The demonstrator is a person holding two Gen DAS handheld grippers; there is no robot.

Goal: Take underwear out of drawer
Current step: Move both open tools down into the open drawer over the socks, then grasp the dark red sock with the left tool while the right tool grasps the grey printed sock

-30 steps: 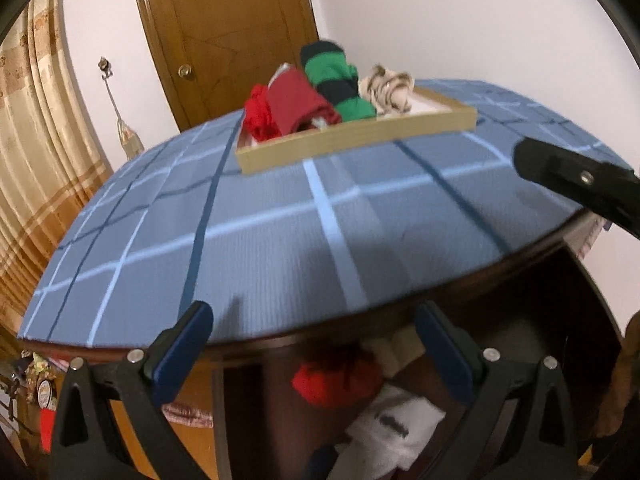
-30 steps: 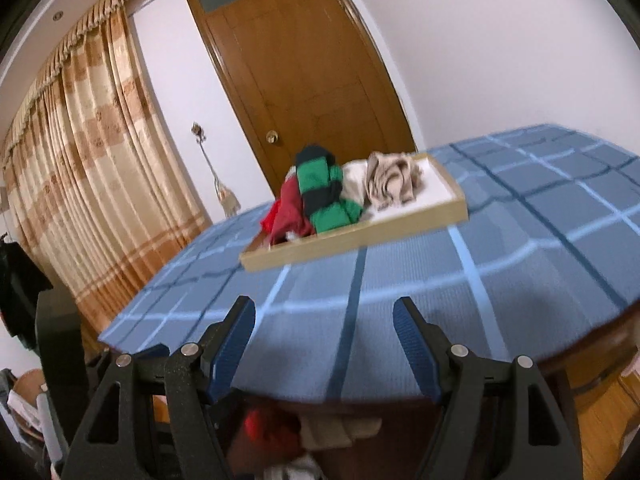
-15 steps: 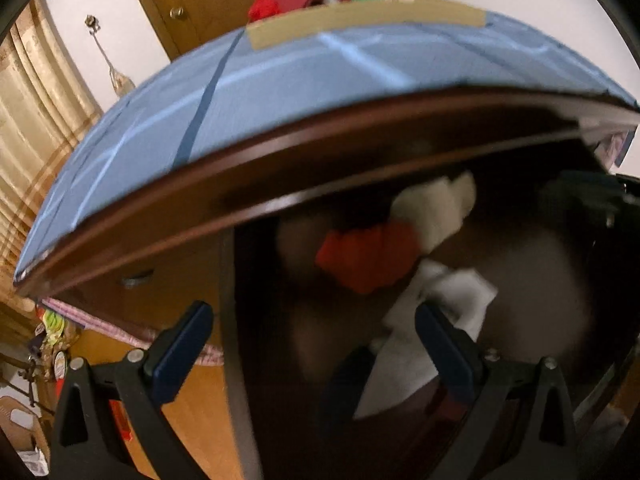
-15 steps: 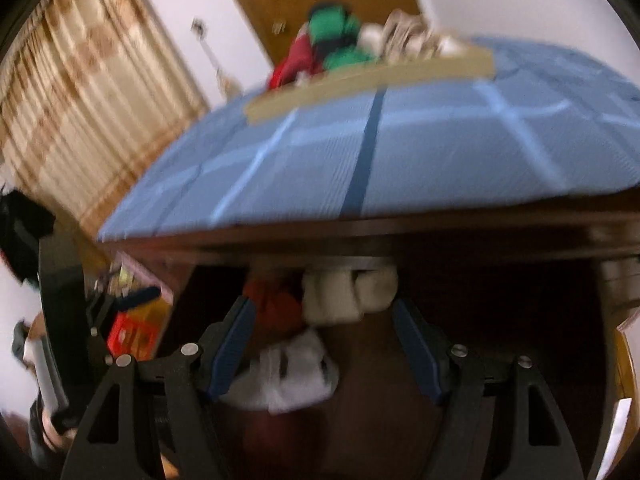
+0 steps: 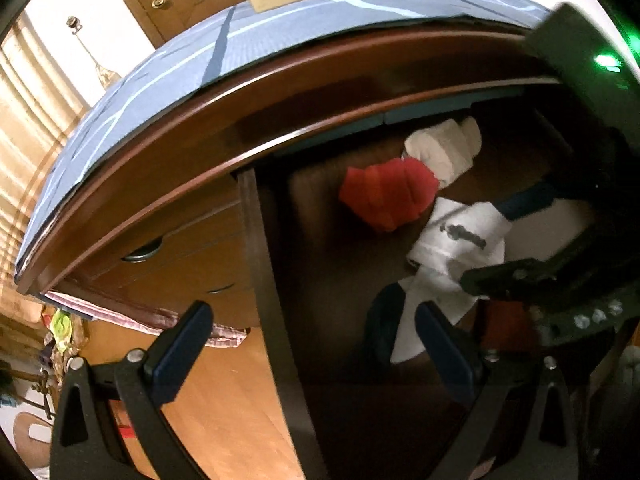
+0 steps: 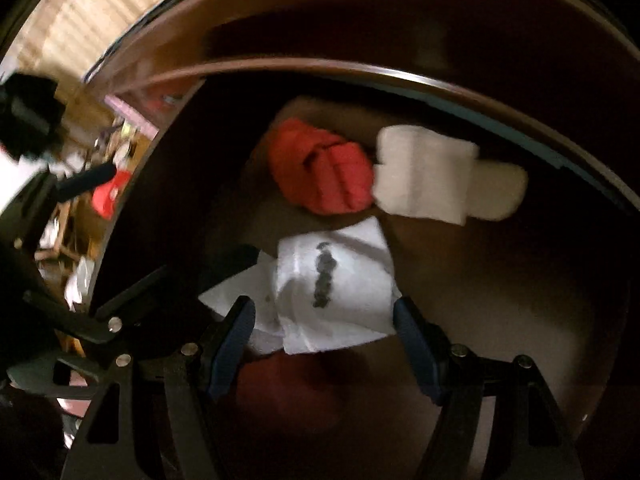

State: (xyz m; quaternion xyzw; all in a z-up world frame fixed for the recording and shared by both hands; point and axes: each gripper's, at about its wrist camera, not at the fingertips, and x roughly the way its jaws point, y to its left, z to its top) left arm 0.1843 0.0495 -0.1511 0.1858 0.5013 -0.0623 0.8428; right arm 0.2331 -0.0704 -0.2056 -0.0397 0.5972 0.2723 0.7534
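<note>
Open drawer (image 6: 520, 300) below the counter (image 5: 160, 80) holds folded underwear: a white piece with dark print (image 6: 332, 292) nearest, a red one (image 6: 320, 168) farther left, a cream one (image 6: 432, 176) farther right. My right gripper (image 6: 322, 340) has its jaws spread, released, straddling the white piece; contact unclear. Left gripper (image 5: 316, 344) hangs over the drawer's left wall, jaws spread, empty. I judge the fabric light, soft and floppy; best pinched across the thick folded middle.
</note>
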